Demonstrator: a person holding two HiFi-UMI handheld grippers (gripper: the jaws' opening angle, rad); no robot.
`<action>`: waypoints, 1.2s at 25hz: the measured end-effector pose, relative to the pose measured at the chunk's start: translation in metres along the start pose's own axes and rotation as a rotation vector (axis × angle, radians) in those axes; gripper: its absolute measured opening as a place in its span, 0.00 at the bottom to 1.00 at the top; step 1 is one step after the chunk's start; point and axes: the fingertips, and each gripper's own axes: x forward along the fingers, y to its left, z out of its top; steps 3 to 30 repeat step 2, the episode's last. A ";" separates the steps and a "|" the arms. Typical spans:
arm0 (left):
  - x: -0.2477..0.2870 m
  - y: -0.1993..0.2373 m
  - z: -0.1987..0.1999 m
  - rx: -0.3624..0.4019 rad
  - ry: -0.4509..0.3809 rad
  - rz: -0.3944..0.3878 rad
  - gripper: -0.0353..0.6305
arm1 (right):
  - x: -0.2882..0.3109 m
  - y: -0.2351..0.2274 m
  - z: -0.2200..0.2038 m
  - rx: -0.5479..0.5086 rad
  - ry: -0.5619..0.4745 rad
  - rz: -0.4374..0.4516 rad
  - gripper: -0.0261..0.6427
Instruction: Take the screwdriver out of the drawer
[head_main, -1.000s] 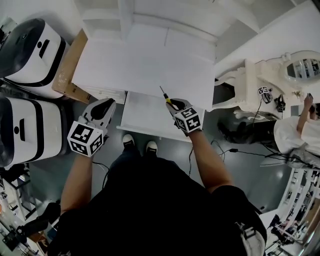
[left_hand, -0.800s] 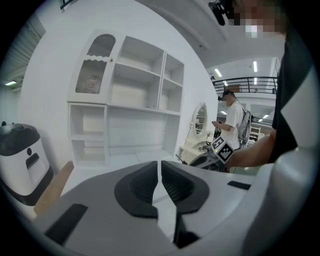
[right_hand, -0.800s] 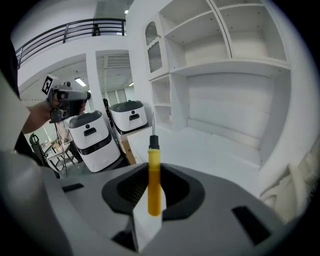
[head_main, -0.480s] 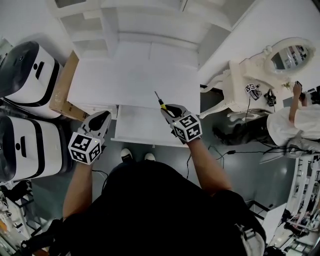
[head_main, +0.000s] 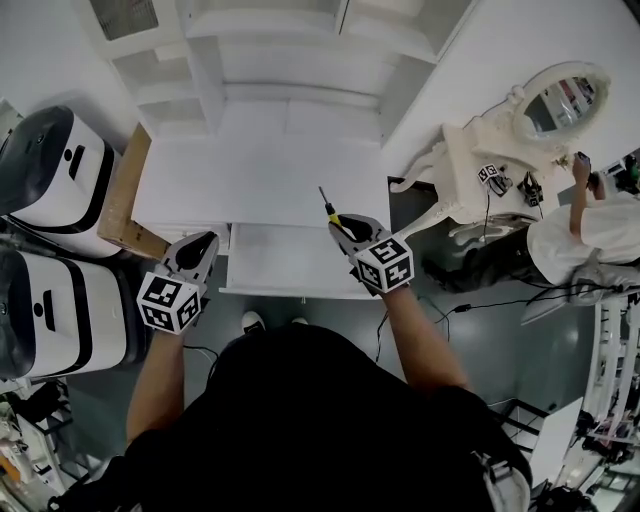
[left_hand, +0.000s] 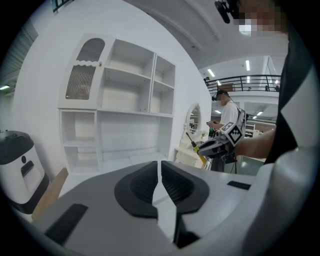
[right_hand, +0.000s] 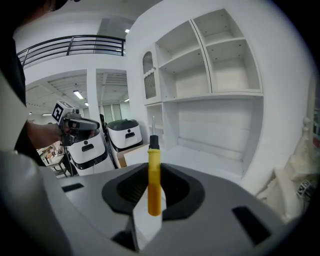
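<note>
Right tongs (right_hand: 153, 186) clamp the screwdriver (right_hand: 154, 172), shaft pointing forward in line with them; left tongs (left_hand: 160, 186) together, empty.

The screwdriver (right_hand: 154, 180) has a smooth yellow plastic handle, a black plastic collar and a thin metal shaft. The desk top (head_main: 260, 180) looks like matt white paint, and the board (head_main: 125, 190) beside it could be raw brown wood or cardboard, can't tell. The left gripper (left_hand: 159, 172) has a matt grey plastic shell, and its pads (left_hand: 142, 187) are ribbed black rubber.

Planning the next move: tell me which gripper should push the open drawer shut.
Probably left. The left gripper is empty, jaws together, beside the drawer front; the right gripper holds the screwdriver.
</note>
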 end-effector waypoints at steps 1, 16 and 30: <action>0.000 -0.003 0.000 0.001 0.000 -0.003 0.11 | -0.004 -0.001 0.001 0.002 -0.004 -0.004 0.17; 0.000 -0.006 0.000 0.002 0.000 -0.006 0.11 | -0.009 -0.001 0.001 0.004 -0.008 -0.008 0.17; 0.000 -0.006 0.000 0.002 0.000 -0.006 0.11 | -0.009 -0.001 0.001 0.004 -0.008 -0.008 0.17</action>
